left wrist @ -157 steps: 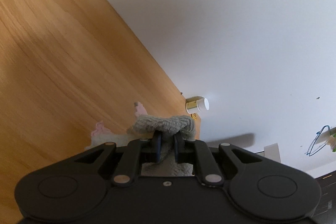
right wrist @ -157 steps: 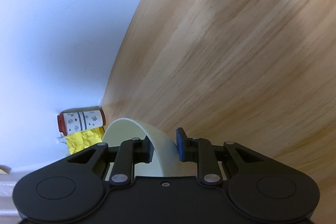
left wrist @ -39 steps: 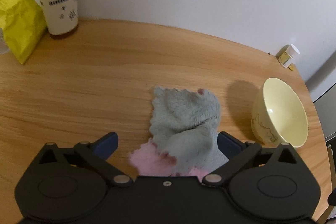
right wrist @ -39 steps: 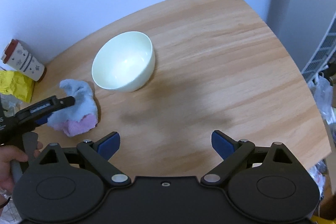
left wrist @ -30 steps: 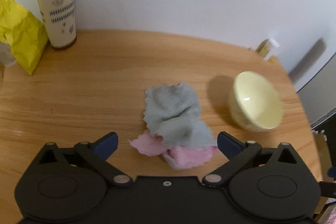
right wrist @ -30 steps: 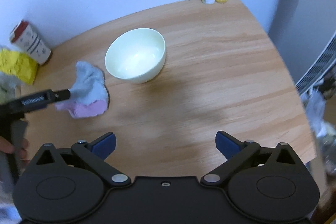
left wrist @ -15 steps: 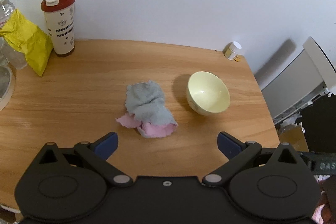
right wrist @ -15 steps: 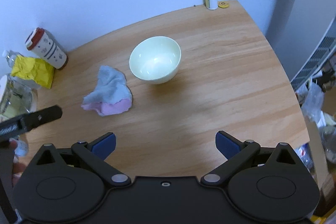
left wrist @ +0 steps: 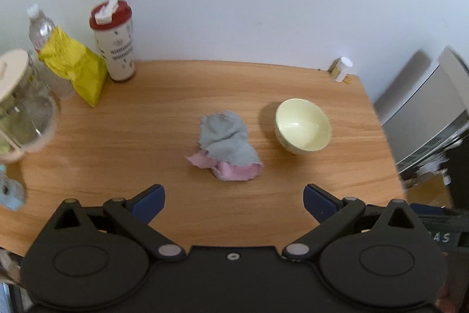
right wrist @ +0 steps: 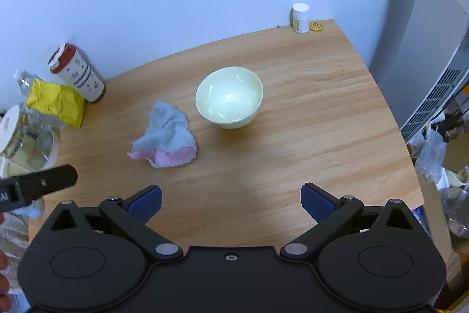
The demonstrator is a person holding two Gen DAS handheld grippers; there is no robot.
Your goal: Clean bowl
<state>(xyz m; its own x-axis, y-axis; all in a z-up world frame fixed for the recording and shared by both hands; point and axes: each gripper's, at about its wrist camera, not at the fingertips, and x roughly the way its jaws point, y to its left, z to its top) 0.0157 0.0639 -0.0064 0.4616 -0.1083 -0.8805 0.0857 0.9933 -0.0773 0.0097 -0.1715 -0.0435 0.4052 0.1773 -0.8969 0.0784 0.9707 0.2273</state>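
Both our claws, left gripper (left wrist: 234, 200) and right gripper (right wrist: 231, 199), gape, released; ahead lie cloth (left wrist: 227, 146) and bowl (left wrist: 302, 129). Only the right view shows a yellow token (right wrist: 316, 25) beside the white-capped jar (right wrist: 300, 14).

I have released both items: the cloth (left wrist: 227, 147) now lies crumpled on the tabletop (left wrist: 132, 143) and the bowl (right wrist: 229, 96) sits upright beside it. Left gripper (left wrist: 234, 203) and right gripper (right wrist: 231, 202) are spread wide, withdrawn high.

Left gripper (left wrist: 234, 201): jaws spread wide, nothing between the blue pads (left wrist: 149, 200), held high and level. Right gripper (right wrist: 231, 200): same wide spread, empty, raised, with a bit of hand (right wrist: 3, 283) at the left edge.
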